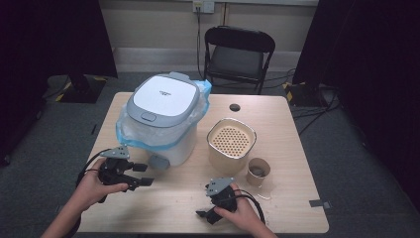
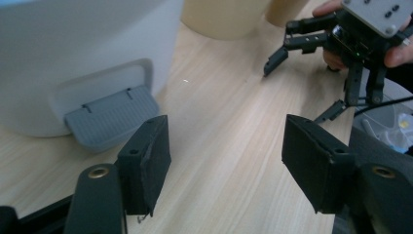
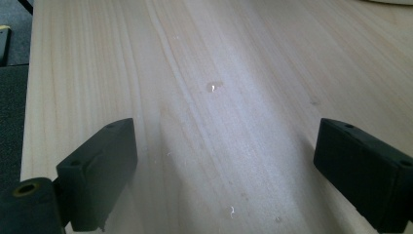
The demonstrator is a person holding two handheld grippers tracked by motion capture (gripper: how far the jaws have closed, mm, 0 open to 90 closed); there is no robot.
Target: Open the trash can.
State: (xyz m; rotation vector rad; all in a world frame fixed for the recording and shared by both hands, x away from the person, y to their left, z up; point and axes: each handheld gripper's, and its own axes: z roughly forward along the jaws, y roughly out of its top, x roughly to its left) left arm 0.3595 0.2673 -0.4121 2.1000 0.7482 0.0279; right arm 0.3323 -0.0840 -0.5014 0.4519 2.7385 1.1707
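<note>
A white bin (image 1: 161, 134) with a grey-rimmed lid (image 1: 162, 96) and a blue plastic liner (image 1: 126, 134) stands on the left half of the wooden table (image 1: 282, 124). Its grey foot pedal (image 1: 158, 161) juts out at the front; in the left gripper view the pedal (image 2: 114, 117) lies just beyond the left jaw. My left gripper (image 1: 143, 174) hovers in front of the pedal, open, with nothing between its jaws (image 2: 226, 146). My right gripper (image 1: 204, 201) rests near the table's front edge, open over bare wood (image 3: 226, 161). It also appears in the left gripper view (image 2: 297, 90).
A beige container (image 1: 230, 144) with a perforated insert stands right of the bin, and a small brown cup (image 1: 258, 171) sits beside it. A black folding chair (image 1: 237, 52) stands behind the table. Bare wood lies between the two grippers.
</note>
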